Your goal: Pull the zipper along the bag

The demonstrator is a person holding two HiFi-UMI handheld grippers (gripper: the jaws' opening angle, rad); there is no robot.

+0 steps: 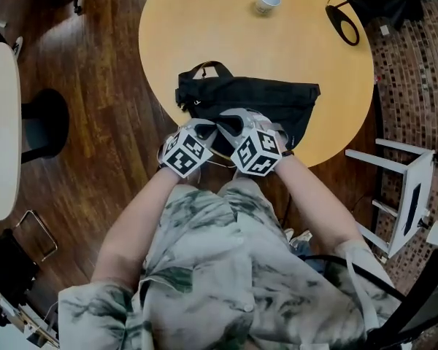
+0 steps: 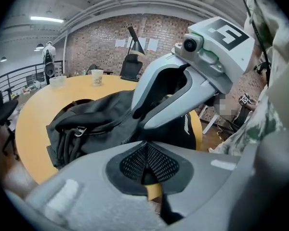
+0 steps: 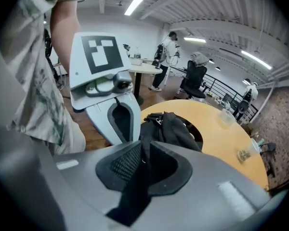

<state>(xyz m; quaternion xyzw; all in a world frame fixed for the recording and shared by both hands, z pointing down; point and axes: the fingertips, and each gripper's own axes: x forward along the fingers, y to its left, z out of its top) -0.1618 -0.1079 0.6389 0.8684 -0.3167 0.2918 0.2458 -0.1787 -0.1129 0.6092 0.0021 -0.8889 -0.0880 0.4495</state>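
A black bag [image 1: 263, 97] made of soft cloth is laid flat on the round yellow tabletop [image 1: 277, 42], close to the near edge. It is long and a bit crumpled. A loop handle [image 1: 212, 68] is seen at its left end, and a small metal ring [image 2: 78, 131] is seen among the straps there.

The near side of the bag is met by both grippers, which are held close beside each other. The jaws of the left hand-held gripper [image 2: 147, 160] are pressed tight together, and a thin black bit of the bag is seen just under them. The jaws of the right hand-held gripper [image 3: 142, 160] are closed on a black strip of the bag, which is pinched between the pads and hangs out below them.

A small cup [image 1: 268, 0] is set far back on the tabletop, well apart from the bag.
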